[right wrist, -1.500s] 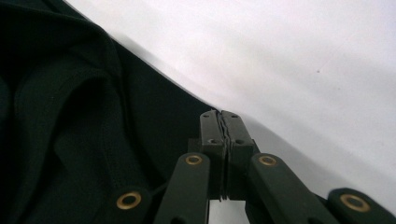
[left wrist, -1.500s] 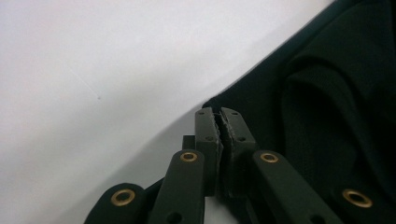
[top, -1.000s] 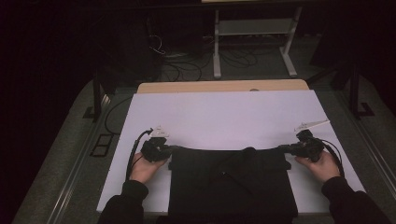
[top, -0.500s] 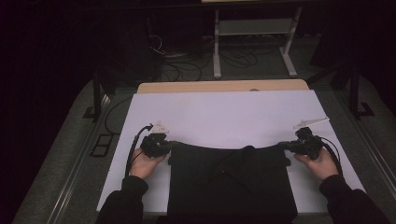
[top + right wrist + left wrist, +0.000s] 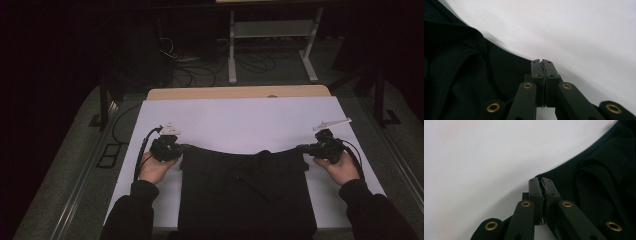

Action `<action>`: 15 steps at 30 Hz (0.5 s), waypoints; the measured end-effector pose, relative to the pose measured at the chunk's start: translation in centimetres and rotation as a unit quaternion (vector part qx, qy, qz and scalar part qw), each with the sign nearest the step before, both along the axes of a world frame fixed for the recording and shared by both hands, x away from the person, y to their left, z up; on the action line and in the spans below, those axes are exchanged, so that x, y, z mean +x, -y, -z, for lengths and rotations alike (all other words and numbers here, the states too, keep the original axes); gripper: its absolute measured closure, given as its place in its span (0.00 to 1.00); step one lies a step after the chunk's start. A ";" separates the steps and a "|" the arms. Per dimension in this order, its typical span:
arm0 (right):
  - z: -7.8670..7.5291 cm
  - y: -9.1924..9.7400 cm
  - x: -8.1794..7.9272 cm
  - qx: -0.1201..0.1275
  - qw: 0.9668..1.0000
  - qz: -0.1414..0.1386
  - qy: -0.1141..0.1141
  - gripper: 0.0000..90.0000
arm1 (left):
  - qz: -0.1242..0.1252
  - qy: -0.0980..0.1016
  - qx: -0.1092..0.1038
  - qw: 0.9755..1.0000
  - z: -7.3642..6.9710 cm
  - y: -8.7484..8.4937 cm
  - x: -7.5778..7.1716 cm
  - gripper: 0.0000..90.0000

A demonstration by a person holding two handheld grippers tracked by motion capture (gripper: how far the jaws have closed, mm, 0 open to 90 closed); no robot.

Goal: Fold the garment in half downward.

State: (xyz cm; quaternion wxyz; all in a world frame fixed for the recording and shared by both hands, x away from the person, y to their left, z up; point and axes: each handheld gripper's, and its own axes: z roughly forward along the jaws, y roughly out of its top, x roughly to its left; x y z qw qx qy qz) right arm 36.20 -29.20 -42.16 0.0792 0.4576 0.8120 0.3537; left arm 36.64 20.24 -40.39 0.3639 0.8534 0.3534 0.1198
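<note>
A white-topped bench [image 5: 240, 120] carries a black garment [image 5: 245, 192], spread flat at the near edge between the person's two hands. The left hand-held gripper [image 5: 181, 148] has its jaws pressed together, pinching the garment's upper left corner. The right hand-held gripper [image 5: 301, 148] is clamped the same way on the upper right corner. The cloth's top edge sags between them.
</note>
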 end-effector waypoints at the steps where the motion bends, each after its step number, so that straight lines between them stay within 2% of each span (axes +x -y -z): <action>1: -0.1 0.0 0.1 -0.002 1.000 0.000 0.002 0.97 | -0.001 0.000 -0.001 1.000 -0.1 0.0 0.1 0.96; 12: -1.2 0.2 1.5 0.003 1.000 0.009 0.006 0.97 | -0.010 0.003 0.007 1.000 -1.5 0.2 1.8 0.96; 15: -1.4 0.3 1.9 0.003 1.000 0.011 0.005 0.97 | -0.006 0.006 0.019 1.000 -1.7 0.4 2.4 0.96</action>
